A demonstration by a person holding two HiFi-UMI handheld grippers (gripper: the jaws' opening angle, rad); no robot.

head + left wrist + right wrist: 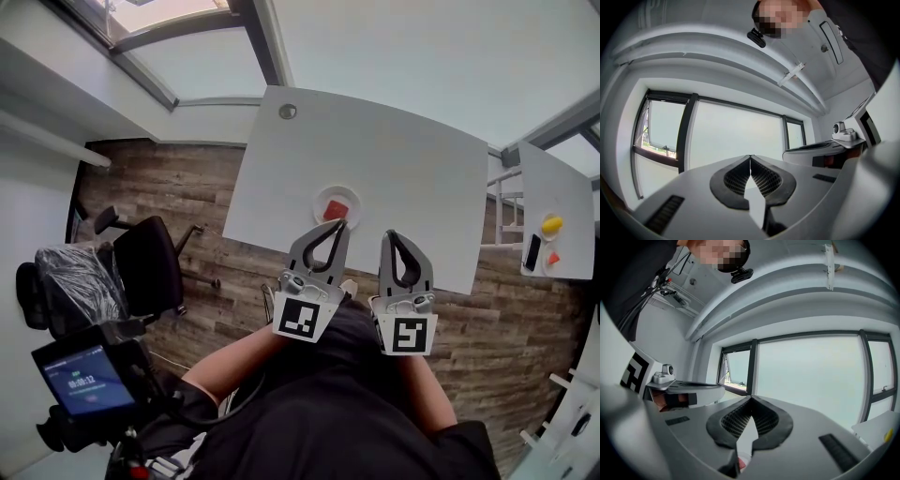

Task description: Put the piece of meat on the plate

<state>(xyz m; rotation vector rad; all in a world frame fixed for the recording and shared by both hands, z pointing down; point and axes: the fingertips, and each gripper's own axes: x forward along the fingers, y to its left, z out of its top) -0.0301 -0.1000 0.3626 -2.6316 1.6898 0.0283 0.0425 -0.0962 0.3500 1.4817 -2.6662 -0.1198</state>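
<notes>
White table [403,159] spans the room's middle. At its near edge the left gripper [338,224] and right gripper [389,235] are both clenched on nothing. Just beyond the left one, the plate [321,198] carries the red piece of meat [337,209], which is too small to show a long axis.

Your white table [394,169] stands straight ahead of you at 12 o'clock, and most of its top is bare. From its middle, a round white plate [336,204] sits toward 7 o'clock, near the edge closest to you, with a red piece of meat [338,209] on it. A small round cable hole [288,112] marks the far corner at 11 o'clock. At your 2 o'clock, apart from the first, a second white table [562,187] carries a yellow object [552,224], a dark phone [532,251] and a small red thing [553,259], close together. Both tables rest on a wood-plank floor [169,187], and a black office chair [141,262] stands on it at your 9 o'clock.
</notes>
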